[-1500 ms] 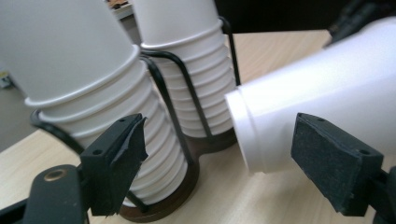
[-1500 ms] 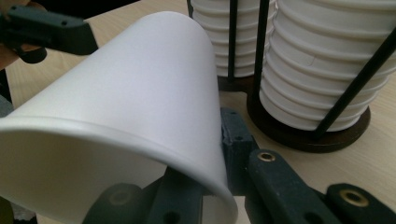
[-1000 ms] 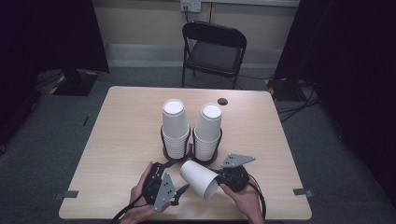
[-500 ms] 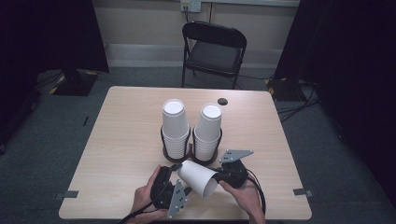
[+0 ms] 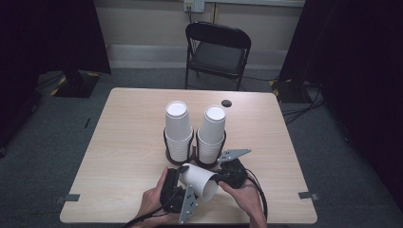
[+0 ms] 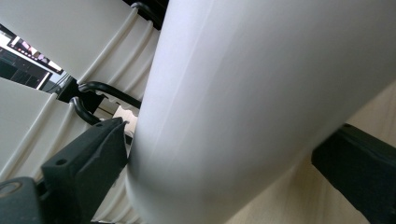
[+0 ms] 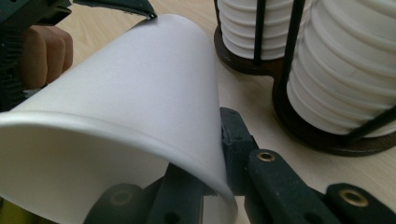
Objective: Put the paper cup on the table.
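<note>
A white paper cup lies on its side just above the table's front edge, held between both grippers. My right gripper is shut on the cup's rim, one jaw inside and one outside. My left gripper has its jaws on either side of the cup's narrow end, touching it. Just behind stand two stacks of white cups in a dark wire holder. The right gripper view shows these stacks close by at the right.
The wooden table has a small dark disc near its far edge. A black folding chair stands beyond the table. The holder's base sits close to the right gripper's jaws.
My left gripper has moved right and up to the cup's narrow end and closed around it. The right gripper has kept its hold and the cup has barely shifted.
</note>
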`<state>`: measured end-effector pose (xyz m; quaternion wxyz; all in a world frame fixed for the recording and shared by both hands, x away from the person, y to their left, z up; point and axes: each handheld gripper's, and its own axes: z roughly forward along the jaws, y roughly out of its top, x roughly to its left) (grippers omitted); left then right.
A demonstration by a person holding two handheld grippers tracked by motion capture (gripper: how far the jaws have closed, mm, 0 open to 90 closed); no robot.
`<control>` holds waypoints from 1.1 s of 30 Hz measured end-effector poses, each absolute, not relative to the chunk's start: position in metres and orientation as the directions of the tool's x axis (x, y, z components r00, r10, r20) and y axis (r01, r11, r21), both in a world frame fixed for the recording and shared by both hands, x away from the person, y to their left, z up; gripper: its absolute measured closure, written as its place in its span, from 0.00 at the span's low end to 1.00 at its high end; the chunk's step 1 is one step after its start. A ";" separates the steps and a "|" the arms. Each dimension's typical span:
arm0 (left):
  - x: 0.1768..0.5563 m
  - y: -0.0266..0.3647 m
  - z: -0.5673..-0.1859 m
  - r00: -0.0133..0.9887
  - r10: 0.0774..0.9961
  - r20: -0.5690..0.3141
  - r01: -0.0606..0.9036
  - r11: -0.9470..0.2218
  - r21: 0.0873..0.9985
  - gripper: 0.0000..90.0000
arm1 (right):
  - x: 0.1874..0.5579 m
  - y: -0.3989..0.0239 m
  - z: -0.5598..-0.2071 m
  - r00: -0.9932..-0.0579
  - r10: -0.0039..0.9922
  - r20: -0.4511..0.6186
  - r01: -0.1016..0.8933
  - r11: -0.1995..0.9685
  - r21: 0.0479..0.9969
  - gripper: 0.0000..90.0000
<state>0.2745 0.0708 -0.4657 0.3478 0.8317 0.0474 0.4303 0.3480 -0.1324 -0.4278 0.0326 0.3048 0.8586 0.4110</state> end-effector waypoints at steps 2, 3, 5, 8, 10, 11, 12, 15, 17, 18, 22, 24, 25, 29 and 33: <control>0.275 0.067 -0.467 0.624 0.376 0.685 -0.222 -0.755 0.617 0.03 | 0.349 -0.128 -0.429 -0.814 0.547 0.197 0.497 0.479 0.723 0.96; 0.275 0.065 -0.468 0.616 0.375 0.693 -0.226 -0.758 0.612 0.03 | 0.349 -0.126 -0.429 -0.816 0.543 0.198 0.496 0.482 0.722 0.96; 0.275 0.064 -0.468 0.625 0.376 0.684 -0.222 -0.754 0.618 0.04 | 0.349 -0.121 -0.429 -0.813 0.548 0.199 0.499 0.478 0.723 0.96; 0.274 0.064 -0.466 0.624 0.395 0.675 -0.223 -0.737 0.638 0.05 | 0.350 -0.121 -0.429 -0.809 0.549 0.210 0.503 0.461 0.731 0.97; 0.274 0.063 -0.465 0.623 0.395 0.675 -0.224 -0.737 0.638 0.05 | 0.351 -0.121 -0.429 -0.808 0.548 0.216 0.503 0.454 0.735 0.97; 0.274 0.061 -0.464 0.624 0.390 0.676 -0.228 -0.738 0.636 0.06 | 0.351 -0.121 -0.428 -0.807 0.550 0.217 0.505 0.450 0.737 0.97; 0.273 0.060 -0.463 0.625 0.389 0.677 -0.241 -0.728 0.642 0.08 | 0.351 -0.119 -0.429 -0.805 0.553 0.215 0.505 0.448 0.738 0.98; 0.270 0.056 -0.462 0.621 0.391 0.679 -0.258 -0.717 0.648 0.10 | 0.352 -0.117 -0.429 -0.806 0.549 0.222 0.506 0.444 0.739 0.98; 0.270 0.055 -0.461 0.613 0.397 0.683 -0.261 -0.714 0.650 0.09 | 0.352 -0.114 -0.430 -0.809 0.544 0.224 0.504 0.445 0.741 0.98; 0.271 0.055 -0.461 0.618 0.399 0.677 -0.257 -0.711 0.654 0.09 | 0.351 -0.114 -0.430 -0.809 0.544 0.224 0.504 0.444 0.741 0.98; 0.271 0.054 -0.459 0.617 0.413 0.670 -0.249 -0.705 0.664 0.08 | 0.352 -0.113 -0.430 -0.804 0.546 0.237 0.514 0.435 0.739 0.98; 0.271 0.051 -0.459 0.608 0.414 0.678 -0.251 -0.710 0.658 0.08 | 0.353 -0.112 -0.430 -0.803 0.547 0.237 0.515 0.436 0.738 0.98; 0.272 0.050 -0.459 0.609 0.414 0.677 -0.251 -0.708 0.659 0.07 | 0.353 -0.112 -0.430 -0.804 0.543 0.242 0.515 0.433 0.740 0.98; 0.272 0.047 -0.457 0.610 0.419 0.672 -0.251 -0.703 0.665 0.06 | 0.352 -0.111 -0.430 -0.800 0.547 0.245 0.520 0.431 0.737 0.98; 0.273 0.044 -0.458 0.620 0.412 0.668 -0.249 -0.704 0.665 0.06 | 0.353 -0.113 -0.431 -0.794 0.554 0.250 0.530 0.431 0.731 0.98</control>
